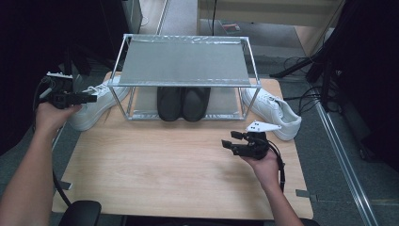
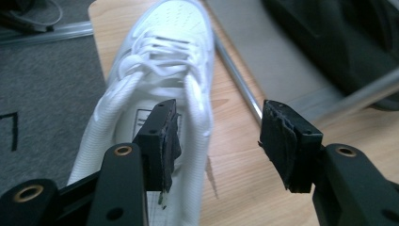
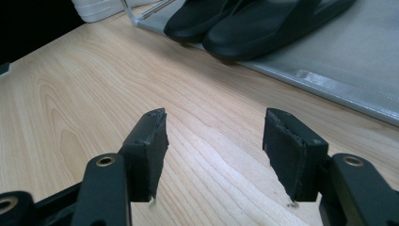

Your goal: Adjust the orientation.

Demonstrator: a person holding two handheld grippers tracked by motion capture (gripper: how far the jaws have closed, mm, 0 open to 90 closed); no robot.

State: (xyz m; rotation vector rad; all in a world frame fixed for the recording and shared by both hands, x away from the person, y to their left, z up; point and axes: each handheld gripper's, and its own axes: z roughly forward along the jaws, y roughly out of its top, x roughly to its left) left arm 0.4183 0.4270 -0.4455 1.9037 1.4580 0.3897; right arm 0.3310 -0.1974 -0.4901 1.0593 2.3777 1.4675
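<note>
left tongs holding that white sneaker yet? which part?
No. Left tongs open, one jaw over the white sneaker collar, pads not pressing. Right tongs empty.

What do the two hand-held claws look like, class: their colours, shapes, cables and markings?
Both are black. The left claw has two blocky jaws with worn dark pads and brass-ringed screw holes. The right claw carries a grey three-cornered plate; a black cable trails from each. Forearms are bare.
</note>
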